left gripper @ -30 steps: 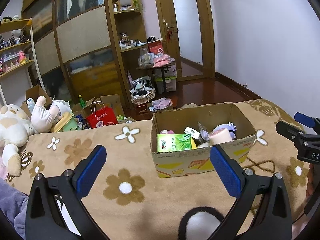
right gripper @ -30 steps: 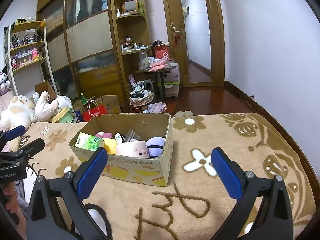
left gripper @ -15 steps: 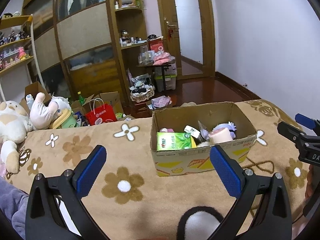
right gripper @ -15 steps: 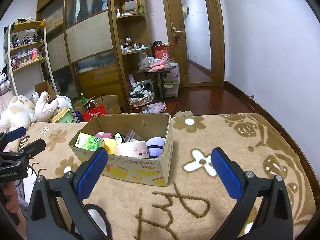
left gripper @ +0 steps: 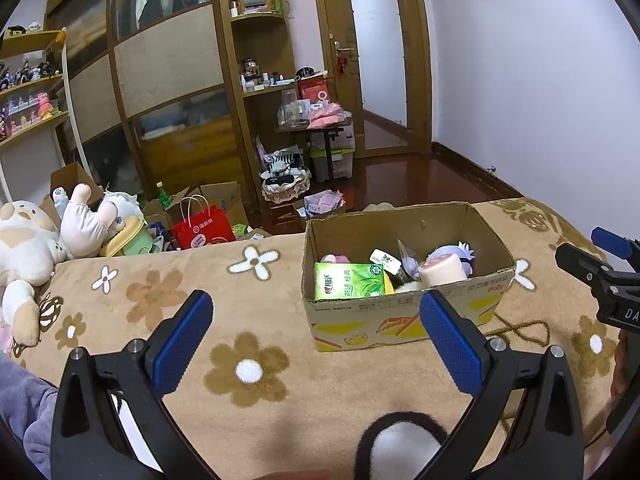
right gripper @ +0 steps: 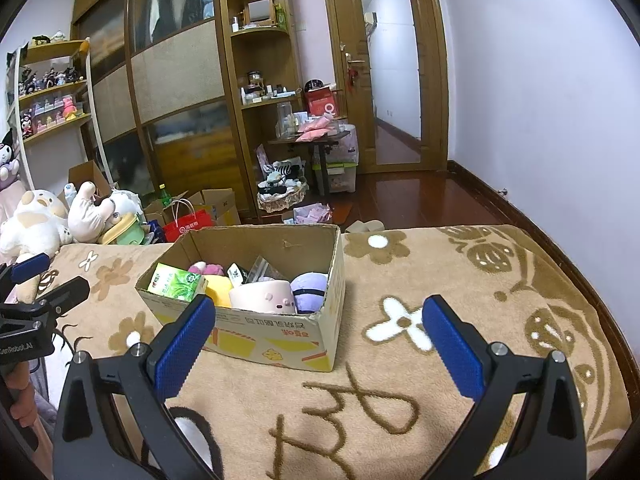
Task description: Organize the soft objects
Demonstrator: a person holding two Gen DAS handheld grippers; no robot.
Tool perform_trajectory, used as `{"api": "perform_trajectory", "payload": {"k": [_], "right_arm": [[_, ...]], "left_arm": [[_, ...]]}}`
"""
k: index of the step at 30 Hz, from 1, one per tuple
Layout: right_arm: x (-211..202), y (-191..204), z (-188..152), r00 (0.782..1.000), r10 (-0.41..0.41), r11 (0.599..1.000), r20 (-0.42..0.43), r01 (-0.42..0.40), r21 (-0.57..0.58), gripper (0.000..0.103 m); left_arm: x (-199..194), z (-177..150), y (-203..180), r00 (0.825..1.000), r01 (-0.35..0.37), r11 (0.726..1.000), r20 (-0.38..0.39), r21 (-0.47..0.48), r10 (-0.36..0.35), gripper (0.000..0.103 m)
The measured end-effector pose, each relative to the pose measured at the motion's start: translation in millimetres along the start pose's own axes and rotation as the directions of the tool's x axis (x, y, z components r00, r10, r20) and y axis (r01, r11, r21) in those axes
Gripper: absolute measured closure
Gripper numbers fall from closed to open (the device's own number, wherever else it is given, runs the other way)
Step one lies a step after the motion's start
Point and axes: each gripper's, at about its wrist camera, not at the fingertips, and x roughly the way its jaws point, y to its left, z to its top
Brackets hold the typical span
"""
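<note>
A cardboard box (left gripper: 404, 316) (right gripper: 280, 344) stands on the brown flowered blanket. It holds a green tissue pack (left gripper: 347, 285) (right gripper: 174, 283), a pink cylinder plush (left gripper: 442, 272) (right gripper: 262, 297), a purple plush (right gripper: 307, 286), a yellow soft item (right gripper: 218, 290) and a small pink plush (right gripper: 206, 269). My left gripper (left gripper: 316, 316) is open and empty, held over the blanket in front of the box. My right gripper (right gripper: 316, 320) is open and empty, near the box's front right corner. Each gripper shows at the edge of the other's view.
White and pink plush toys (left gripper: 36, 240) (right gripper: 52, 220) lie at the blanket's far left. Beyond the bed edge are a red shopping bag (left gripper: 204, 228), cardboard boxes, a basket and wooden cabinets. A black-and-white plush (left gripper: 400, 448) lies close under the left gripper.
The left wrist view has drifted a little, so the white plush toys sit slightly further left and lower. The right gripper has not visibly moved. Both stay open.
</note>
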Motion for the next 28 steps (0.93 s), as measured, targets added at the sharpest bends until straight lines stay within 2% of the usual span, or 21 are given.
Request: {"api": "perform_trajectory", "payload": {"k": [17,28], "right_arm": [[0.0,0.1,0.3,1.000,-0.001,1.000,-0.001,0.001,-0.001,0.000],[-0.6,-0.5,-0.6,1.000,-0.005,1.000,-0.003,0.005,-0.005,0.000]], "left_arm": [[0.7,-3.3,1.7,1.000,-0.002,1.000,0.000,-0.004,0.002,0.001],[-6.7,-4.7,2.5,0.999,-0.014,1.000,0.033,0.009,0.014,0.001]]}}
